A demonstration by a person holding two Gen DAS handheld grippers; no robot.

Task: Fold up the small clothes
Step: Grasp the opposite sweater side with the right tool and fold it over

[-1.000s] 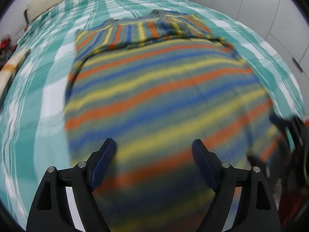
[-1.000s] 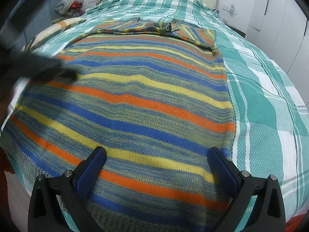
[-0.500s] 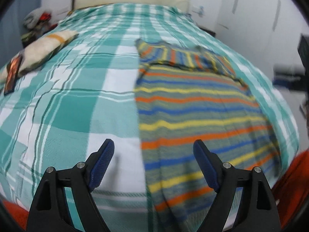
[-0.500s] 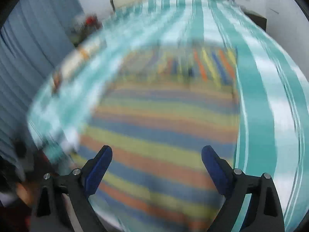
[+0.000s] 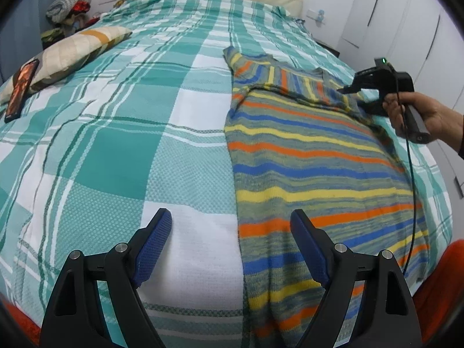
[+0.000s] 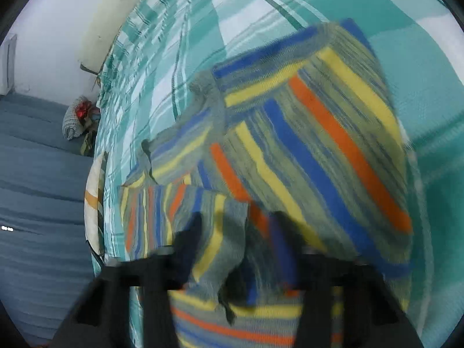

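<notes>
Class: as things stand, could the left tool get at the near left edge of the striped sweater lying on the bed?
Probably yes. The left tool hangs open just above the striped sweater, whose near left edge runs between its fingers; nothing lies between them and the bedspread.

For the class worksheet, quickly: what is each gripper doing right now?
Left gripper: open, holding nothing, above the near left edge of the striped sweater.
Right gripper: jaws closing on a fold of the striped sweater at its far end.
</notes>
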